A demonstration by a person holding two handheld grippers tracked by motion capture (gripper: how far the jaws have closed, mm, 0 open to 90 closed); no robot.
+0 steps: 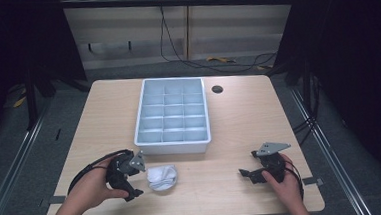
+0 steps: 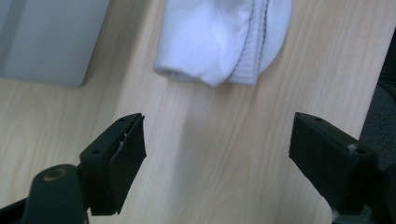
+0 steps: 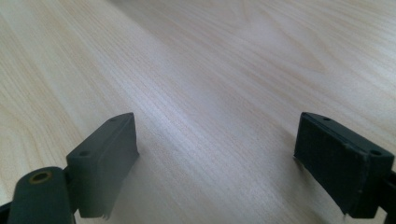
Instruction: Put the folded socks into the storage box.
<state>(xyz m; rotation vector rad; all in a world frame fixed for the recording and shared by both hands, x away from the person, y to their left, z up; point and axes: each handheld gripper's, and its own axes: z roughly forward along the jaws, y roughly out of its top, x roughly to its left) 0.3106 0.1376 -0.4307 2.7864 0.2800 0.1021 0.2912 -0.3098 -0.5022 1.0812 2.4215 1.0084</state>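
Wood table (image 1: 104,123), pale top, round cable hole (image 1: 217,89) near the far right of centre. Grey divided tray (image 1: 173,144) sits mid-table, long side running away from the person, compartments all bare as far as the high view shows. In the left gripper view a corner of its wall (image 2: 46,42) is at upper left, apart from the sock.

Rolled white sock (image 1: 162,177) lies on the table just in front of the tray's near wall, not touching it. Ribbed cuff edge faces the right side in the left gripper view (image 2: 219,39).

Left gripper (image 1: 133,178) is just beside the sock on its left, pointing at it; jaws spread wide, nothing between them, bare wood between the tips and the sock. Nothing blocks the path.

Right gripper (image 1: 247,173) is well apart, near the right front of the table, held low over bare wood; jaws spread, gripping nothing.

Black cables (image 1: 175,48) trail on the floor beyond the table.
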